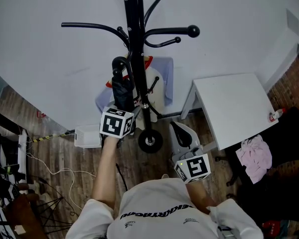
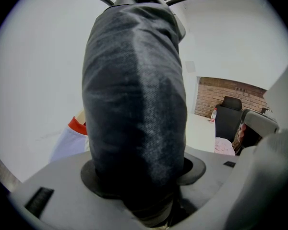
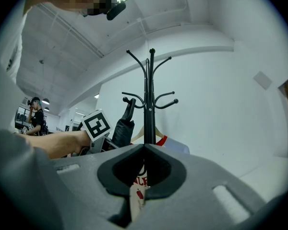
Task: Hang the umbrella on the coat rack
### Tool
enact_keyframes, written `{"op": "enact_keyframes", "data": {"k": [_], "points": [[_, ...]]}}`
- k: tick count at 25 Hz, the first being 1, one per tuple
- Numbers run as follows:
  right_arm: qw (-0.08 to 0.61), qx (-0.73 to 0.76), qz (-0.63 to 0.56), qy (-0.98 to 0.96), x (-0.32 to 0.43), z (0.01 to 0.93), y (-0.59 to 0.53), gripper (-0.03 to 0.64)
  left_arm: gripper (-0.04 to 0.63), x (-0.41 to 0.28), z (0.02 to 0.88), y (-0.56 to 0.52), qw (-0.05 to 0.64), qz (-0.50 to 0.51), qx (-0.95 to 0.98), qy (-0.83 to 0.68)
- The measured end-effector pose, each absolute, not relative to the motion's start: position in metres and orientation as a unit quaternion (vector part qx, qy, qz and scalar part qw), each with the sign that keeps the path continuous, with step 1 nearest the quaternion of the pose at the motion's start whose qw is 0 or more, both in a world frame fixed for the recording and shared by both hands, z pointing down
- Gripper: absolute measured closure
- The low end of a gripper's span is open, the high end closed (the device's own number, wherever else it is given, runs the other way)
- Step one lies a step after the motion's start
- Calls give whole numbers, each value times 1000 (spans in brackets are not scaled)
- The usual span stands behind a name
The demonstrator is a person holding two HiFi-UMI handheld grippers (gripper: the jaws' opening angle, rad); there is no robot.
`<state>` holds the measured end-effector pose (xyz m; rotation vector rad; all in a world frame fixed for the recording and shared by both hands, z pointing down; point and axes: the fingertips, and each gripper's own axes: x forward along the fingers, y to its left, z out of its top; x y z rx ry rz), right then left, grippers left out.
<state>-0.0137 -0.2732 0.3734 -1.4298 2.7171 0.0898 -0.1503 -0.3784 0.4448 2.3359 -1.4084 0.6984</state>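
A black coat rack stands against the white wall, its hooks spreading left and right. The folded black umbrella is upright beside the pole, its curved handle near a lower hook; whether it rests on the hook I cannot tell. My left gripper is shut on the umbrella's lower part. In the left gripper view the dark fabric fills the space between the jaws of the left gripper. My right gripper hangs lower right of the rack's base, jaws together, holding nothing. In the right gripper view the right gripper points at the coat rack.
A white, red and blue garment hangs on the rack behind the pole. A white table stands at the right, with a pink cloth on a dark seat below it. A white box and cables lie on the wooden floor at the left.
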Motion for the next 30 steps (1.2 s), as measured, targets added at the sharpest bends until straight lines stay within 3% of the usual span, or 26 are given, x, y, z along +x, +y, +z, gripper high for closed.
{"op": "enact_keyframes", "data": {"k": [16, 30], "points": [[30, -465, 25, 884, -12, 380, -282, 620, 341, -142, 461, -402, 163, 232, 822, -495], [27, -474, 21, 880, -3, 385, -291, 620, 339, -132, 455, -443, 94, 137, 834, -526]]}}
